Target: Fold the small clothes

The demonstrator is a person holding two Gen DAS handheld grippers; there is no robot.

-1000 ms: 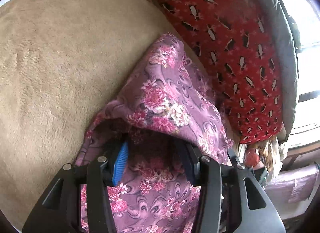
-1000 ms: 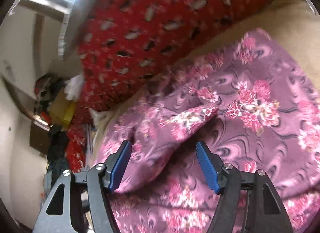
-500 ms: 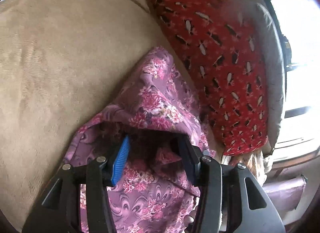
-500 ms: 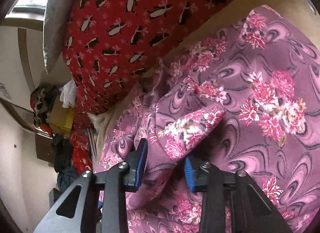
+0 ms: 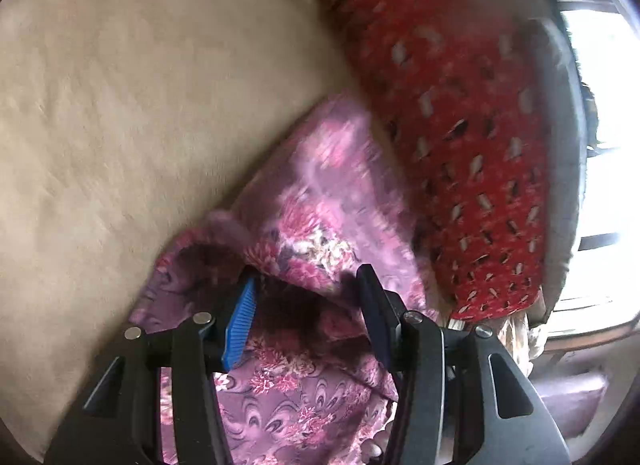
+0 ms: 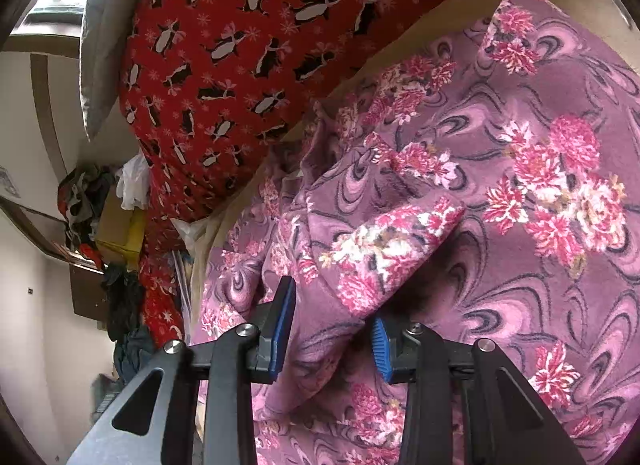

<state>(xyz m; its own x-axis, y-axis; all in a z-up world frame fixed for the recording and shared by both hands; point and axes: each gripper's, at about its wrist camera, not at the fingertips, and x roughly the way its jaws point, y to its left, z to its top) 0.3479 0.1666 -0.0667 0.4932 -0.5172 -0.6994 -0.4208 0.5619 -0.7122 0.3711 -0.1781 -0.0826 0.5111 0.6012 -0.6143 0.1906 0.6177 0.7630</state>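
A purple garment with pink flowers (image 5: 320, 225) lies on a tan plush bed cover (image 5: 140, 105). In the left wrist view my left gripper (image 5: 306, 307) has its jaws spread around a raised fold of the garment, with cloth bunched between them. In the right wrist view the garment (image 6: 500, 185) fills the right side, and my right gripper (image 6: 332, 329) has its jaws partly closed around a thick fold, the pads (image 6: 282, 329) pressing the cloth. The view from the left wrist is motion blurred.
A red pillow with penguin print (image 6: 248, 45) and a grey cushion (image 6: 96, 45) lie along the bed's edge beside the garment. A bright window (image 5: 600, 145) is behind them. A cluttered shelf with clothes and a box (image 6: 112, 225) stands beyond the bed.
My right gripper has narrowed from wide open onto a fold of the garment. My left gripper has moved with the cloth, and the fold has bunched higher between its jaws.
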